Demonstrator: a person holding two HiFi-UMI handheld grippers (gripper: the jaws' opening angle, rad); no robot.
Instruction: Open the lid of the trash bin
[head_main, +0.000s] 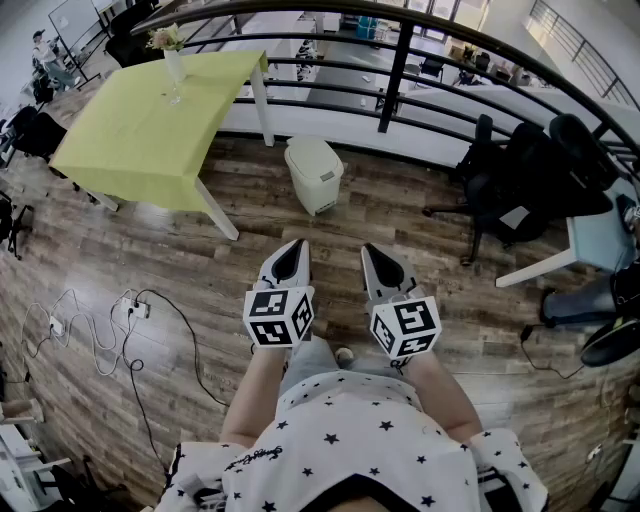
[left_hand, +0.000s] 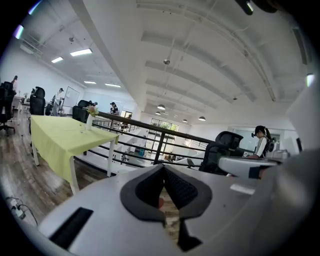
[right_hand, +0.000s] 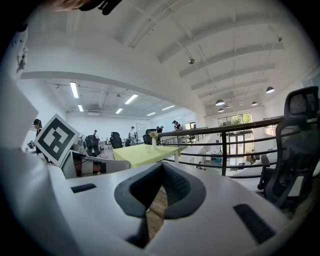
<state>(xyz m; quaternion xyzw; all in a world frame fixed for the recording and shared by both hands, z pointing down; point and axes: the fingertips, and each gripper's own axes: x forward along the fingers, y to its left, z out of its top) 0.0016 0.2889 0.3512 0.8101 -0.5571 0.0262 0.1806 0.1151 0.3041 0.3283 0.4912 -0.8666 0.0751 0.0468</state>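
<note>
While the bin (head_main: 314, 175) stands closed by the railing (head_main: 400, 60), well ahead, the left gripper (head_main: 295, 248) and right gripper (head_main: 371, 252) are clenched on nothing. The person should step close, then lift the lid (head_main: 311, 152) at its front edge.

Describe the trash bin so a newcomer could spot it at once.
Find the yellow-green table by the black railing. On the wooden floor just right of its legs stands the trash bin: a small cream box with a rounded lid, unlike the black office chairs further right.
</note>
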